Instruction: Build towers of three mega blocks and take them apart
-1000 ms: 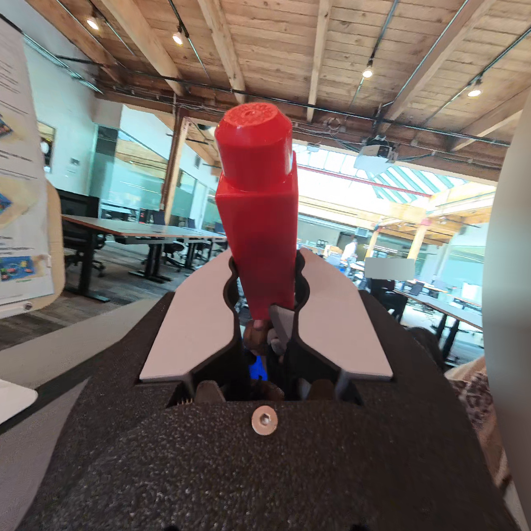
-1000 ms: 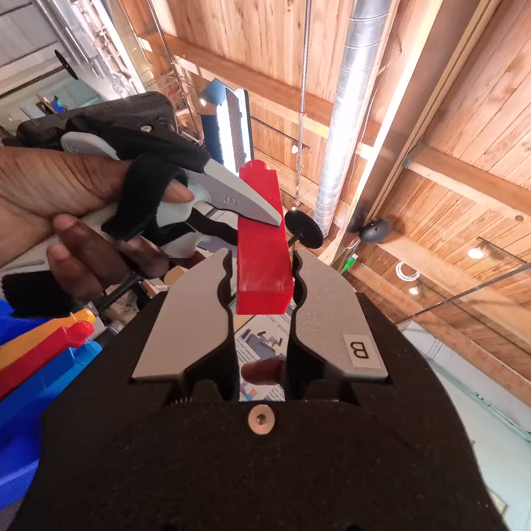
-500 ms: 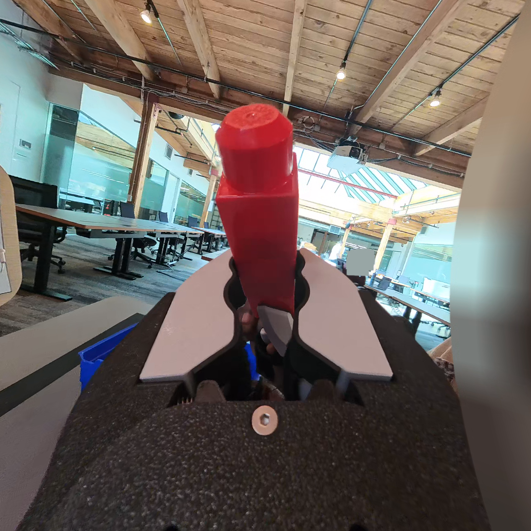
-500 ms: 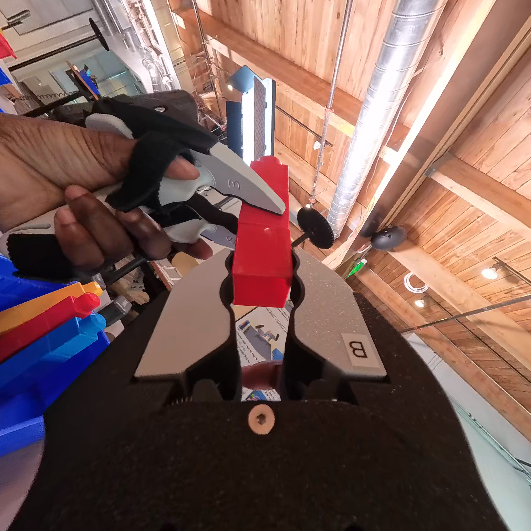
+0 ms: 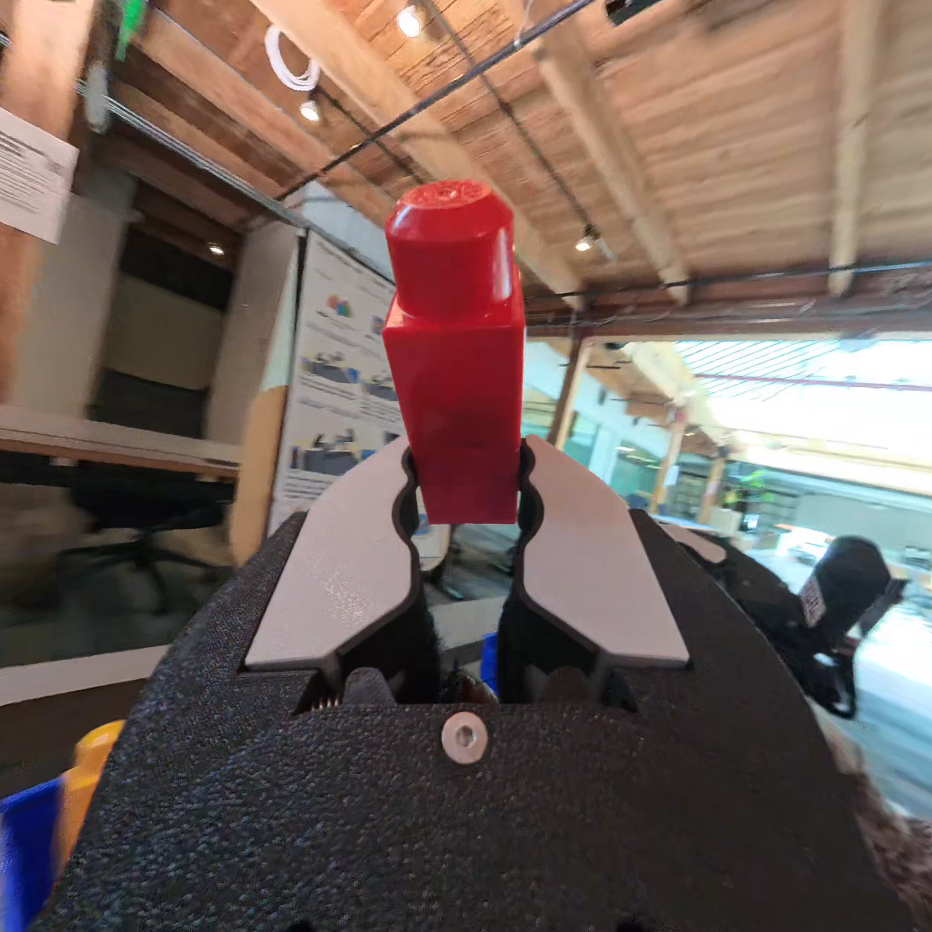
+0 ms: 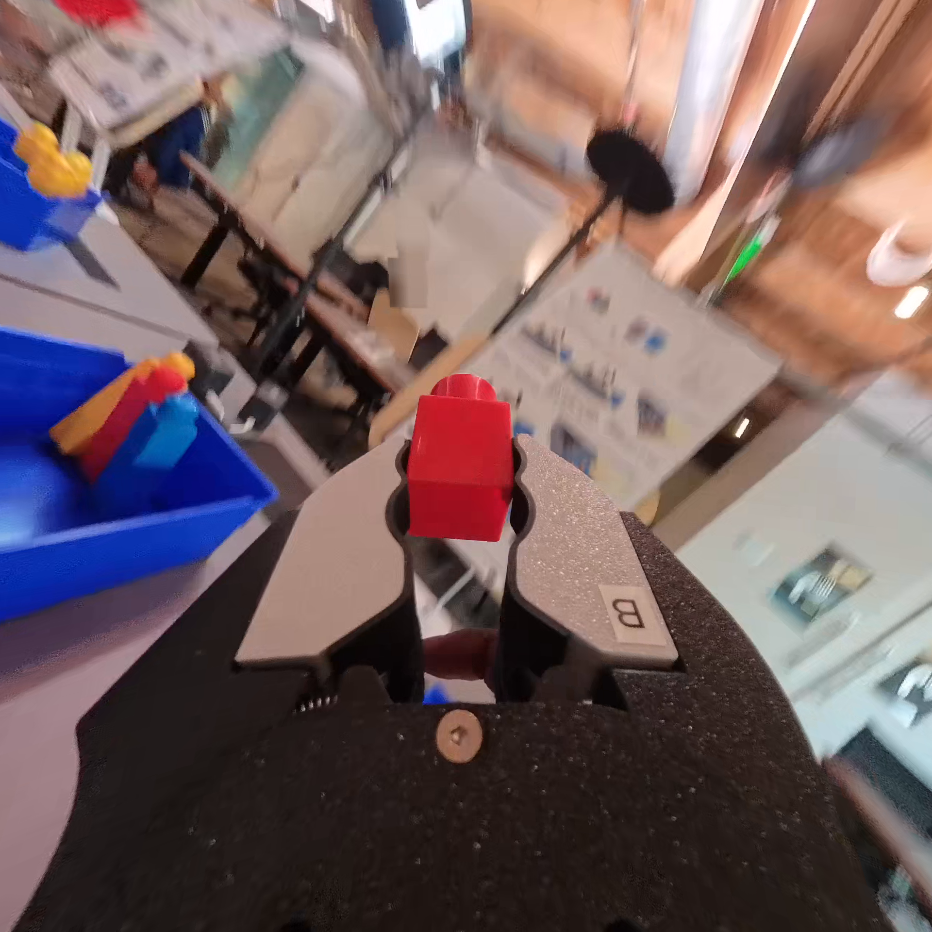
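My left gripper (image 5: 466, 471) is shut on a red block stack (image 5: 454, 363) of two joined blocks, stud end pointing away and upward. My right gripper (image 6: 460, 471) is shut on a single red block (image 6: 459, 479), its stud facing away. The two grippers are apart; the right gripper's dark body (image 5: 827, 620) shows at the right edge of the left wrist view. A blue bin (image 6: 126, 534) at the left of the right wrist view holds a leaning tower of yellow, red and blue blocks (image 6: 126, 423).
A second blue bin (image 6: 30, 212) with yellow blocks (image 6: 53, 161) sits at the upper left on the grey table (image 6: 101, 706). A blue bin corner (image 5: 25, 847) and a yellow block (image 5: 88, 771) show lower left in the left wrist view. A poster board (image 5: 338, 383) stands behind.
The red tower has come apart: my right gripper pulled one red block off and swung down toward the table, while my left gripper kept the other two and turned left. Both views are motion-blurred.
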`<state>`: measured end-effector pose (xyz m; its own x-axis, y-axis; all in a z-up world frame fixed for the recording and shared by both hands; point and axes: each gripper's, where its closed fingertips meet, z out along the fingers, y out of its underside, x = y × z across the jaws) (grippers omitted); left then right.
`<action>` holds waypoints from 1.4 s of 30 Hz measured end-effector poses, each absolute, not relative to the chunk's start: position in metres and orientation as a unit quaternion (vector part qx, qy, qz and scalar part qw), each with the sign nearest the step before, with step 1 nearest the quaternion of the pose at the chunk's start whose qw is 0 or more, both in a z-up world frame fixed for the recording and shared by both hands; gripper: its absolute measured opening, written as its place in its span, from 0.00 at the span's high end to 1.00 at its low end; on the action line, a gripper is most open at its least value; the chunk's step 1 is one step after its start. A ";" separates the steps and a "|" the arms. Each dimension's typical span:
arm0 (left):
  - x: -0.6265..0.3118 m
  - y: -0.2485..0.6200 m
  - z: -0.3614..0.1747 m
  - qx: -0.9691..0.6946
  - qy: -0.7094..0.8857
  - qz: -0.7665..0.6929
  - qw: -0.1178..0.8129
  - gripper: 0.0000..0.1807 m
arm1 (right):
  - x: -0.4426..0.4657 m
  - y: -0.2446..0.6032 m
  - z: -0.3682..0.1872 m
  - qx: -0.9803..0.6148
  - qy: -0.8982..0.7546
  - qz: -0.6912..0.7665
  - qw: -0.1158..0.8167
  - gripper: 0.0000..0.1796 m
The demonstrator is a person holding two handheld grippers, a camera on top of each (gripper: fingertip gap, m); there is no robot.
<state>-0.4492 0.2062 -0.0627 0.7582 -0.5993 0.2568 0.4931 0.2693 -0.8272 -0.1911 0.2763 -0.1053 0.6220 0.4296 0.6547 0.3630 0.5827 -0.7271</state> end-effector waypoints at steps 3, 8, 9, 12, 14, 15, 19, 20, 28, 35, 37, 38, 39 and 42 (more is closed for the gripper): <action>-0.472 0.201 -0.068 -0.511 0.033 -0.309 0.802 0.80 | -0.134 0.315 -0.150 -0.617 -0.399 0.038 0.677 0.80; -0.466 0.206 -0.073 -0.521 0.046 -0.311 0.793 0.80 | -0.051 0.347 -0.257 -0.827 -0.315 0.024 0.465 0.79; -0.462 0.208 -0.074 -0.526 0.052 -0.309 0.790 0.80 | -0.048 0.346 -0.273 -0.844 -0.312 0.039 0.434 0.80; -0.442 0.216 -0.078 -0.545 0.083 -0.302 0.778 0.80 | -0.058 0.349 -0.300 -0.858 -0.311 0.102 0.396 0.80; -0.427 0.220 -0.079 -0.550 0.105 -0.300 0.772 0.80 | -0.068 0.356 -0.311 -0.862 -0.302 0.127 0.386 0.80; -0.420 0.221 -0.078 -0.550 0.114 -0.301 0.771 0.80 | -0.072 0.361 -0.316 -0.865 -0.295 0.129 0.384 0.80; -0.389 0.224 -0.080 -0.556 0.159 -0.315 0.752 0.80 | -0.089 0.385 -0.333 -0.873 -0.260 0.128 0.392 0.79; -0.381 0.226 -0.081 -0.560 0.169 -0.315 0.748 0.80 | -0.091 0.391 -0.338 -0.876 -0.247 0.124 0.394 0.79; -0.325 0.229 -0.091 -0.575 0.247 -0.318 0.712 0.80 | -0.094 0.400 -0.328 -0.865 -0.225 0.131 0.430 0.70; -0.302 0.260 -0.120 -0.630 0.283 -0.163 0.705 0.80 | -0.125 0.355 -0.199 -0.719 -0.256 0.272 0.587 0.70; -0.302 0.274 -0.125 -0.643 0.270 -0.083 0.712 0.80 | -0.143 0.326 -0.159 -0.656 -0.282 0.319 0.623 0.70; -0.299 0.279 -0.128 -0.647 0.271 -0.049 0.711 0.80 | -0.152 0.312 -0.143 -0.628 -0.297 0.336 0.636 0.70; -0.294 0.282 -0.131 -0.647 0.278 -0.020 0.710 0.80 | -0.163 0.299 -0.131 -0.606 -0.313 0.350 0.642 0.71; -0.275 0.285 -0.140 -0.641 0.312 0.043 0.700 0.80 | -0.198 0.269 -0.119 -0.577 -0.361 0.369 0.633 0.70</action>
<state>-0.2747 0.2852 -0.1396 0.8019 -0.3387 -0.4922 -0.4600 0.1757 -0.8703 -0.1981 0.2691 -0.1186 0.4670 0.8837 0.0303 -0.0505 0.0609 -0.9969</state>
